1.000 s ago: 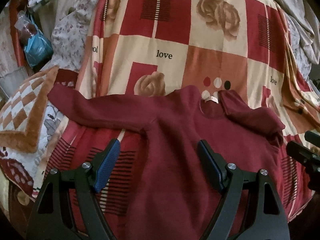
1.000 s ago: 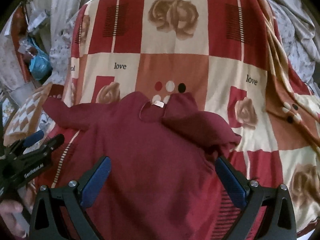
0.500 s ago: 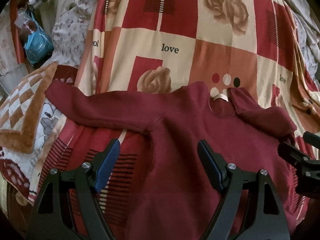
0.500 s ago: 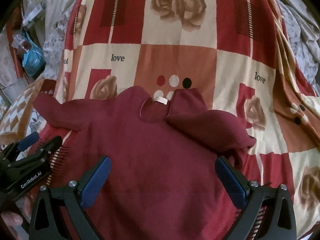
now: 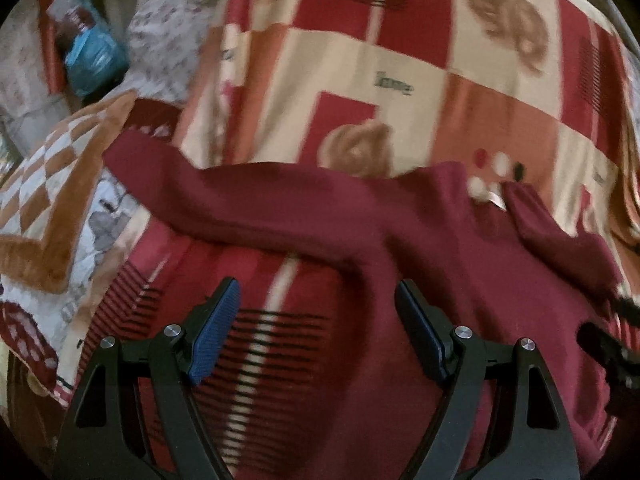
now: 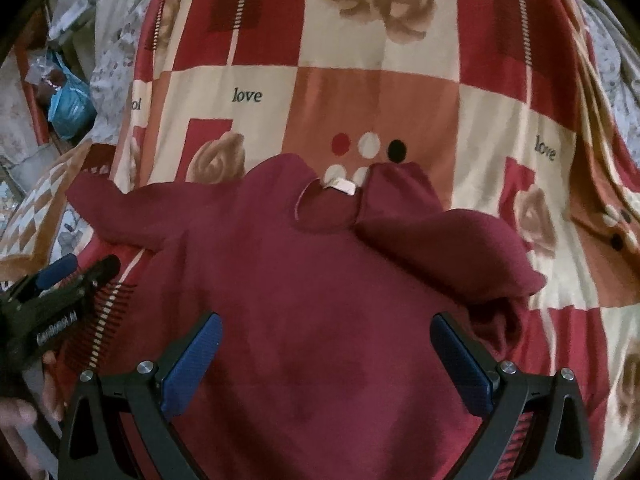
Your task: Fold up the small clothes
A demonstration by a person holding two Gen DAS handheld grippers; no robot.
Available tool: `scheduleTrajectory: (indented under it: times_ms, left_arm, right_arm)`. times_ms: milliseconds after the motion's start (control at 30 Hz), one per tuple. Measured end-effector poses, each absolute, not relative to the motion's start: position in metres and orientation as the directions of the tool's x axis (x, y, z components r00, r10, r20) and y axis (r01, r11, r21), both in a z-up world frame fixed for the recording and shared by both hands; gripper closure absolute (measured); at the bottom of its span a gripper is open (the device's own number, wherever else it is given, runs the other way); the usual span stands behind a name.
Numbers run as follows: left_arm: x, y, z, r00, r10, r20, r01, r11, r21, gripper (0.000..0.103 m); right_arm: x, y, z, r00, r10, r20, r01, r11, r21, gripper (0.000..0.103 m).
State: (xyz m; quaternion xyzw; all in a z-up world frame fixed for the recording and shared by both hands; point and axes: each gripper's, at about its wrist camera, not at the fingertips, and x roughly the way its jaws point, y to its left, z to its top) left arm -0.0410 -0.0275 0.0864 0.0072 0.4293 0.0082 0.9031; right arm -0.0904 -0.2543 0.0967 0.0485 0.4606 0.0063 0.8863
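— Sweater: where does it lie?
— Flat on the blanket, front up, neck at 12 o'clock in the right wrist view, with a white label showing inside the neckline.

— And the sleeves?
— One sleeve stretches out straight toward 9 o'clock, its cuff reaching the edge of the brown checked pillow. The other sleeve is folded in across the shoulder at about 2 o'clock, bunched where it meets the body.

— What is the left claw doing?
— It hangs wide apart above the cloth, holding nothing. Its blue pads straddle the sweater's side edge: one pad is over the striped red patch of blanket, the other over the maroon body below the armpit. The left wrist view is blurred.

— The right claw?
— Also spread wide and holding nothing, both pads over the sweater's body near the hem, at 6 o'clock. The left tool appears at 9 o'clock in the right wrist view, with the person's fingers on its handle.

— Anything else around?
— A blue bag lies at 10 o'clock beyond the blanket, amid pale flowered bedding.
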Motion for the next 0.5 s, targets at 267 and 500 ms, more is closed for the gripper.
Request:
scheduleTrajectory:
  times_ms: [267, 500]
  left_arm:
    - [0.005, 0.056, 0.074, 0.605, 0.163, -0.779, -0.232, 0.972, 0.023, 0.023]
    - [0.053, 0.132, 0.051, 0.576, 0.216, -0.788, -0.397, 0.917, -0.039, 0.023]
  right_arm:
    - [-0.081, -0.243, 0.079, 0.539, 0.087, -0.838, 0.001, 0.995, 0.104, 0.000]
    - [-0.077, -0.244, 0.070, 0.512, 0.113, -0.852, -0.004, 0.992, 0.129, 0.000]
